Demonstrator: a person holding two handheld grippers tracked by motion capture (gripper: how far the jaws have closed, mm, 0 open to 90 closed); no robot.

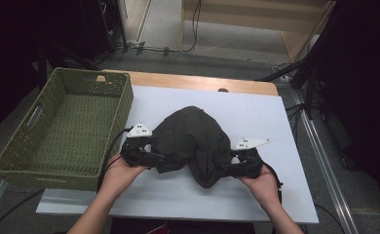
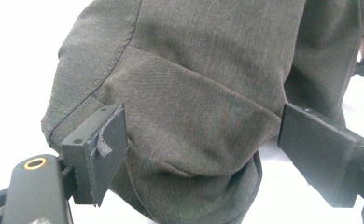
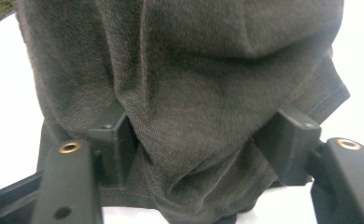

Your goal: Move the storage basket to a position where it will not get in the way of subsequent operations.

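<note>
Both grippers are closing in on the bunched dark garment (image 1: 193,141) on the white board (image 1: 275,126) beside the woven basket (image 1: 61,131): the left gripper (image 2: 203,140) stands open around a fold, the right gripper (image 3: 203,140) brackets a thicker bunch — whether its pads press I cannot tell. Next comes a firm pinch on both sides, then a lift — the garment's underside and far hem stay hidden.
</note>
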